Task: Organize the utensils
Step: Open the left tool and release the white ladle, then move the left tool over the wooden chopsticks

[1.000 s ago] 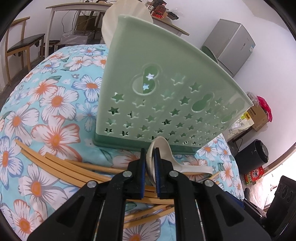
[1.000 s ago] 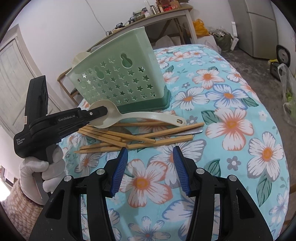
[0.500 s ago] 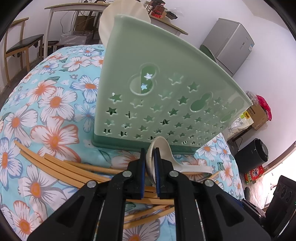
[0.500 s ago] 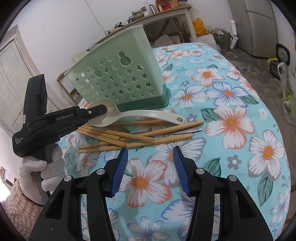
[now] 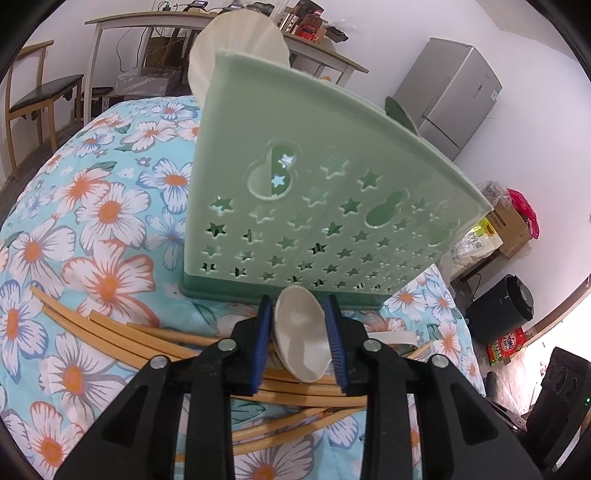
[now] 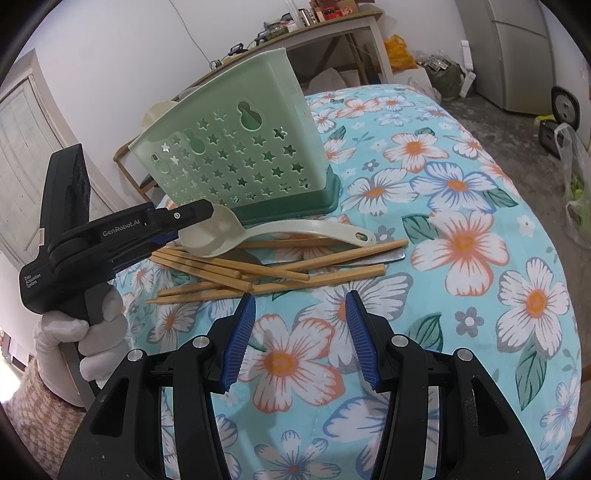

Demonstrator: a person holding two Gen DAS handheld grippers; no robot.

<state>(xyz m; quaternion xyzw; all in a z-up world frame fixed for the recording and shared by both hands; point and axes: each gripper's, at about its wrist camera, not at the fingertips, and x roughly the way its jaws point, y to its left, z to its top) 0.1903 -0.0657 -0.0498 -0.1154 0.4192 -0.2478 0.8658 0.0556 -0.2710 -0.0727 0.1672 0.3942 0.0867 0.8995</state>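
Standing on the floral counter point(image 6: 480, 206), the green basket point(image 5: 314, 206) waits behind the chopsticks point(image 6: 280, 273). Left gripper point(image 5: 300, 334) jaws have just been opening around the spoon point(image 6: 258, 236) bowl; regrip firmly before lifting. Right gripper point(image 6: 301, 338) jaws hang apart, empty.

Left hand-held gripper point(image 5: 300, 343) jaws just opening, gloved hand point(image 6: 79, 334) on grip; right hand-held gripper point(image 6: 301, 338) agape.

A fridge point(image 5: 448, 110) is standing at two o'clock by the white wall, a chair point(image 5: 35, 99) is sitting at ten o'clock, and a long table point(image 5: 155, 22) is running across twelve.
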